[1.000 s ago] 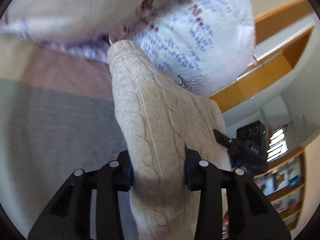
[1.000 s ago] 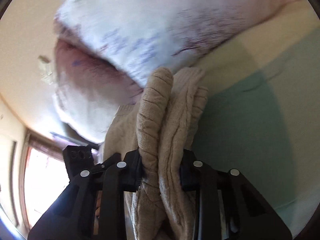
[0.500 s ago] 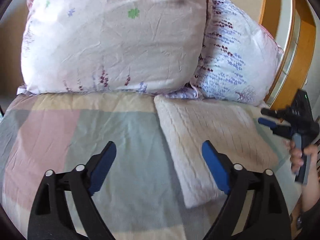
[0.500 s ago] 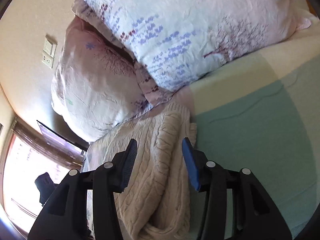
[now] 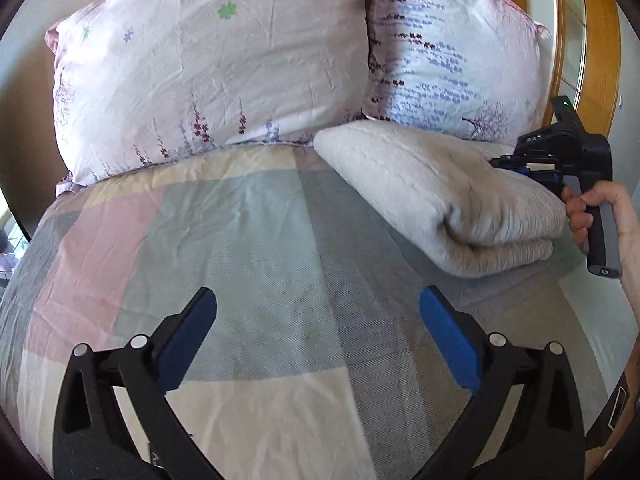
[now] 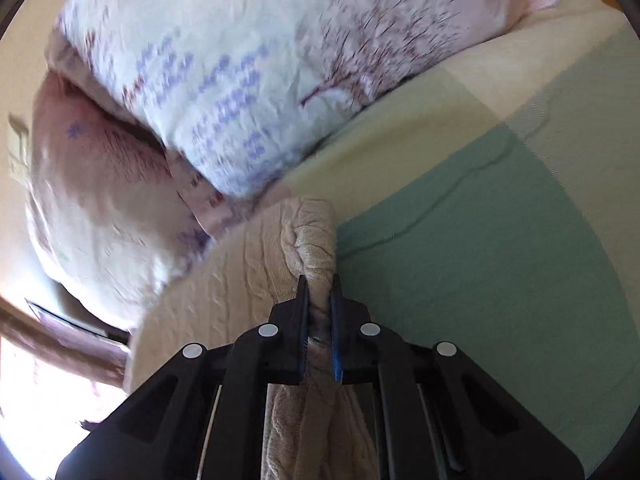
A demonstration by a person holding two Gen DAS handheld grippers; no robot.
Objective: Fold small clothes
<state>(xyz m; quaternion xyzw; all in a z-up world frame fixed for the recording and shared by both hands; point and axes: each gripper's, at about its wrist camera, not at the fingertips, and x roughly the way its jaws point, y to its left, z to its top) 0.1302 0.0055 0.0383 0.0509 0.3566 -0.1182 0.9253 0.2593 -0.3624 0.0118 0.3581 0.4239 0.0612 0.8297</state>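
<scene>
A folded cream cable-knit sweater (image 5: pixel 436 188) lies on the bed against the pillows, to the right in the left wrist view. My left gripper (image 5: pixel 318 328) is open and empty, above the quilt and well short of the sweater. My right gripper (image 6: pixel 319 292) is shut on the sweater's (image 6: pixel 240 280) folded edge; it also shows in the left wrist view (image 5: pixel 520 164), held by a hand at the sweater's right side.
Two floral pillows (image 5: pixel 216 60) (image 5: pixel 452 52) stand against the headboard. A pastel checked quilt (image 5: pixel 240 240) covers the bed. A wooden frame (image 5: pixel 596 40) rises at the far right. A wall switch (image 6: pixel 18 148) is at the left of the right wrist view.
Both grippers let go of the sweater as it was laid by the pillows. The left gripper then pulled back and stays open. The right gripper has closed again on the sweater's edge.
</scene>
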